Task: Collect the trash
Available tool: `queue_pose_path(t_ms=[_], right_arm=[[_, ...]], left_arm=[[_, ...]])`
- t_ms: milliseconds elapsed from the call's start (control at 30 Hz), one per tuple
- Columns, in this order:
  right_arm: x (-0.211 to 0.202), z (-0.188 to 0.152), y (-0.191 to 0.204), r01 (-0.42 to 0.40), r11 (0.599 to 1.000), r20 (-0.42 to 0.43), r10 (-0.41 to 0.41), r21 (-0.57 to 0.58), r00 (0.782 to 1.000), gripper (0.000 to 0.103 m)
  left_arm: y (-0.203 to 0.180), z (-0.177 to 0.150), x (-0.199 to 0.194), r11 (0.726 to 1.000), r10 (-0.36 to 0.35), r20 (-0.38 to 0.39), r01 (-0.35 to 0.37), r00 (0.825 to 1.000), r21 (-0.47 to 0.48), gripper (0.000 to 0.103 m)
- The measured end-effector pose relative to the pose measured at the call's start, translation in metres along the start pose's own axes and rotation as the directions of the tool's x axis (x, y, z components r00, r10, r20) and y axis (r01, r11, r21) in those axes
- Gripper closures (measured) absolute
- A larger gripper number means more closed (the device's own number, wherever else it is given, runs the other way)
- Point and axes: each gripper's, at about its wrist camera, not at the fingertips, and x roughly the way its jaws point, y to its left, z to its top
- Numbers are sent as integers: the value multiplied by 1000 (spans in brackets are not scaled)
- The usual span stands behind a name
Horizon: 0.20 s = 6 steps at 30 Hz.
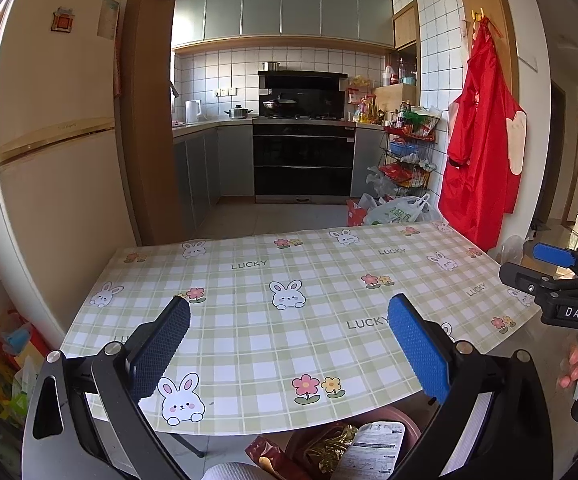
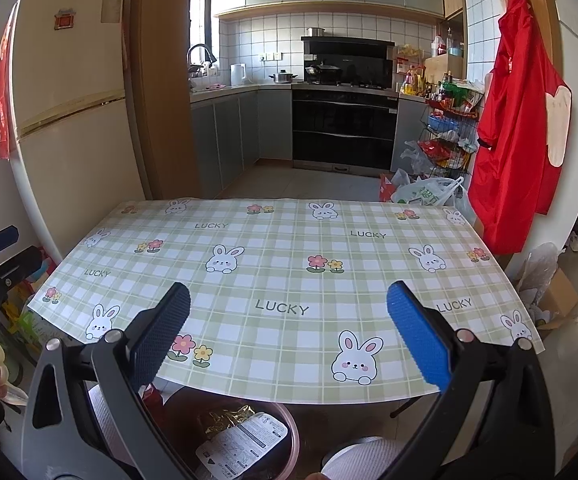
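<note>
a round reddish-brown bin (image 2: 289, 436) stands on the floor below the table's near edge. inside lie a white printed wrapper (image 2: 245, 442), face up and tilted, and crumpled gold foil (image 2: 229, 416) behind it, touching.

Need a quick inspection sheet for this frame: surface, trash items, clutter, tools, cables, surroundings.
Surface: table under a green checked cloth with rabbits; nothing lies on it.
Job's things: bin below the near table edge holds a white printed wrapper and a gold wrapper; a red packet sits at its side.
Clutter: plastic bags on the floor past the far edge.
Grippers: left tool open, empty; right tool open, empty; both above the near table edge.
Cables: nothing seen.
Surroundings: fridge left, oven behind, red apron hanging right.
</note>
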Motion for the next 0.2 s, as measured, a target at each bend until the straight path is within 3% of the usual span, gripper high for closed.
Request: queue_pose_path(t_ms=[200], right_arm=[[0, -1, 0, -1, 1000, -1, 1, 2, 1000, 6]], left_arm=[[0, 0, 1, 1000, 13, -8, -13, 1000, -4, 6]])
